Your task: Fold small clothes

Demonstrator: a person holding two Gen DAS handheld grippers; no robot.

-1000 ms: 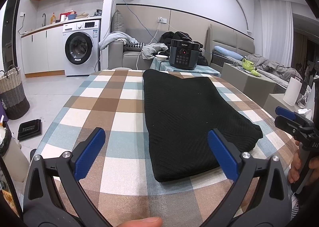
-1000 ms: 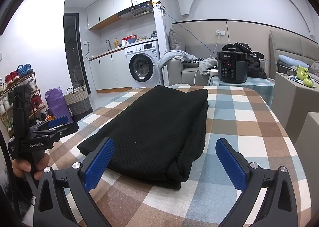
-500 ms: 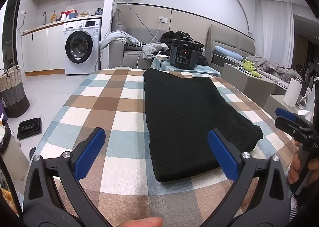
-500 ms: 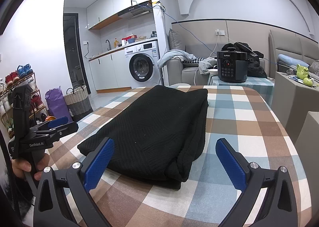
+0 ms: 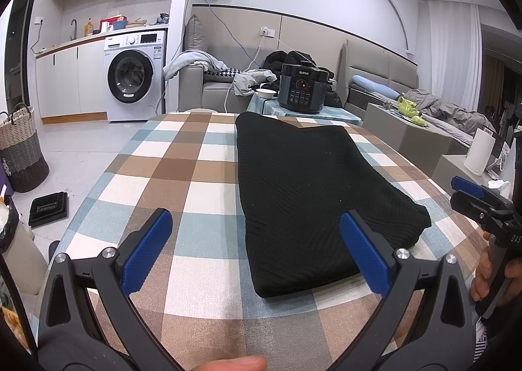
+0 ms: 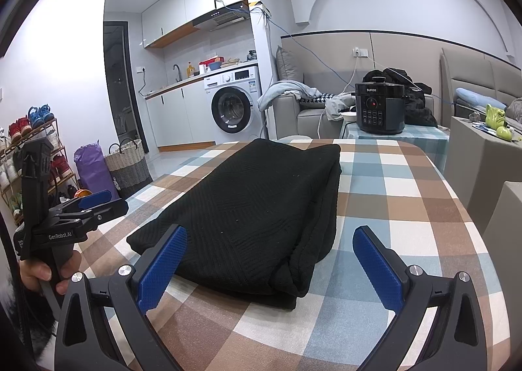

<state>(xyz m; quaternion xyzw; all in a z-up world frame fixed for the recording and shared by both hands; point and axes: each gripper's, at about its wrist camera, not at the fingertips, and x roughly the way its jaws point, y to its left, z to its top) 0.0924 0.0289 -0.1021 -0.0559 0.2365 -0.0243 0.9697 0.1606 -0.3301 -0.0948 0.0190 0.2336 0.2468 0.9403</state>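
Checked brown, blue and cream cloth covers the rounded bench (image 5: 182,175), and nothing on it has shifted over the last second: the views match the earlier ones almost exactly. On that cloth lies the black knitted garment (image 5: 313,182), folded lengthwise into a long thick rectangle that runs from the near edge toward the far end of the bench. In the right wrist view the garment (image 6: 261,208) shows stacked layers at its near right corner, so at least one fold looks already made.

Both tools hold where they were. The left hand-held gripper (image 5: 257,244) hovers above the near end of the bench with its blue pads spread wide, one just over the garment's near left corner, pinching nothing. The right hand-held gripper (image 6: 270,260) is likewise spread wide and empty, straddling the garment's near right corner without touching it.

Such stillness reads as a pause between folds. My judgement is that the lengthwise folding is done and a crosswise fold remains, which would call for both tools to close on the near corners and carry them toward the far end.
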